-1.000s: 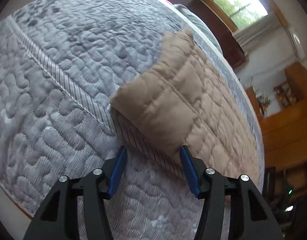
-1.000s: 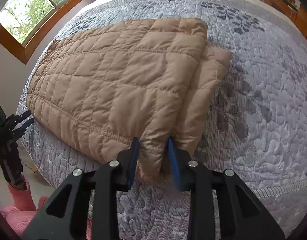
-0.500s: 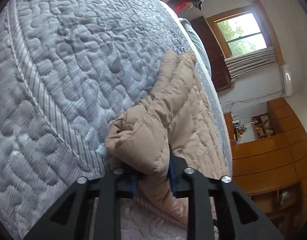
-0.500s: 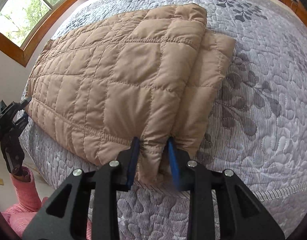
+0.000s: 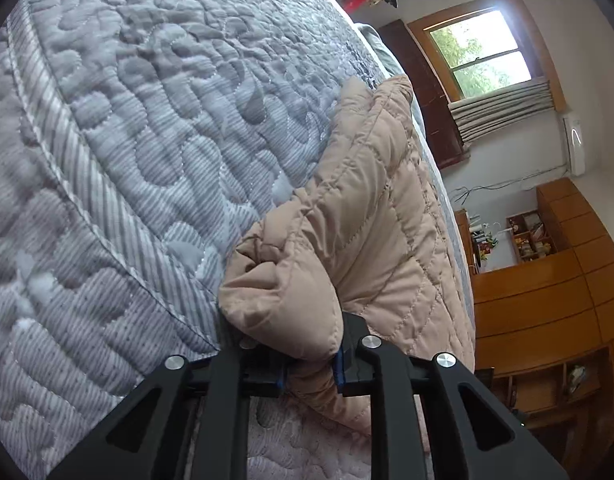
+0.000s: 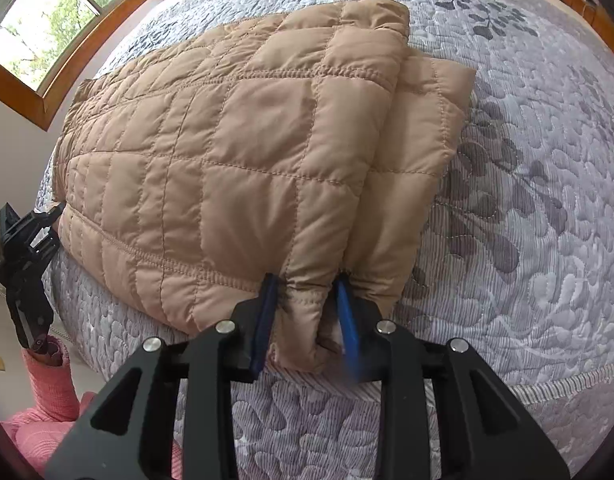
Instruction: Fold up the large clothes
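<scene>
I have both tools clamped on the tan quilted jacket (image 6: 243, 160), which lies partly folded on the grey quilted bedspread (image 6: 527, 200), along the near edge of the bed and reaching toward the window side on the left. My right gripper (image 6: 307, 312) is clenched on the near right corner, where two padded layers stack up; the blue pads bite into the hem and the fabric bulges out between them. My left gripper (image 5: 311, 364) grips the opposite corner, with a fat roll of padding swelling above the jaws. In the right wrist view I can see that left tool at the far left edge of the jacket, hanging off the side of the bed.

I judge the jacket light but bulky: puffy fill, soft, no stiffness of its own, so it will sag between my two holds and want to spring open after a fold. The shell looks smooth and probably slippery, so a shallow pinch on padding alone may slide out. The stitched hem band and the quilting seams are the firmer places to hold, and my right grip already sits on one. For the next fold I would lift both corners together and keep the edge taut.
</scene>
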Tool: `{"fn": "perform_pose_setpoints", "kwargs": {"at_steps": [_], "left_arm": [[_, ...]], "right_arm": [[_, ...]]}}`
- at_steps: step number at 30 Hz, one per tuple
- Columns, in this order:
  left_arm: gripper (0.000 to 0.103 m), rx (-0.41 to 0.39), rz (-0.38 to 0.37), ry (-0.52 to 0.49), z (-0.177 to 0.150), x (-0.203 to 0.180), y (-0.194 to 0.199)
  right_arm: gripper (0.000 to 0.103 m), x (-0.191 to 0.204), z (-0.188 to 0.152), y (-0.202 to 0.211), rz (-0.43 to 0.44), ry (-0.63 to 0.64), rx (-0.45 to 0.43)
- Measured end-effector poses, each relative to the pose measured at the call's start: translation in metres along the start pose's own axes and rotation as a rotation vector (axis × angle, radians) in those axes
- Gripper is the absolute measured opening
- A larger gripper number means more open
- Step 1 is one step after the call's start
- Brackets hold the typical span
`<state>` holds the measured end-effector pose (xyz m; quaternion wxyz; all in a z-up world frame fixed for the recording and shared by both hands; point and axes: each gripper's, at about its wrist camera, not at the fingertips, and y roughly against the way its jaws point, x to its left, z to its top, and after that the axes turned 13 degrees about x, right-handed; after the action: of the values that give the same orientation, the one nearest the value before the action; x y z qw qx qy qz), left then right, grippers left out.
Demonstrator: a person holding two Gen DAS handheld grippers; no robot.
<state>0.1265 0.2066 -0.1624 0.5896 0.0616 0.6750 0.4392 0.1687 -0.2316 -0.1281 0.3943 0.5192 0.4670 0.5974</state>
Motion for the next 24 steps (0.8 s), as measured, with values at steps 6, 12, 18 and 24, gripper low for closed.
{"fn": "perform_pose_setpoints", "kwargs": {"at_steps": [6, 12, 18, 24], "left_arm": [[0.016, -0.005, 0.020, -0.039, -0.006, -0.003, 0.006], [0.011, -0.126, 0.091, -0.236, -0.016, -0.054, 0.030], [0.011, -0.209, 0.117, -0.532, -0.047, -0.140, 0.049], [0.011, -0.150, 0.137, -0.826, -0.092, -0.215, 0.024]], "right_arm": [[0.030, 0.000, -0.002, -0.003, 0.005, -0.011, -0.029], [0.030, -0.005, -0.008, 0.000, 0.040, -0.039, -0.034], [0.030, -0.008, -0.009, 0.003, 0.055, -0.049, -0.032], [0.030, -0.012, -0.008, 0.003, 0.073, -0.050, -0.028]]}}
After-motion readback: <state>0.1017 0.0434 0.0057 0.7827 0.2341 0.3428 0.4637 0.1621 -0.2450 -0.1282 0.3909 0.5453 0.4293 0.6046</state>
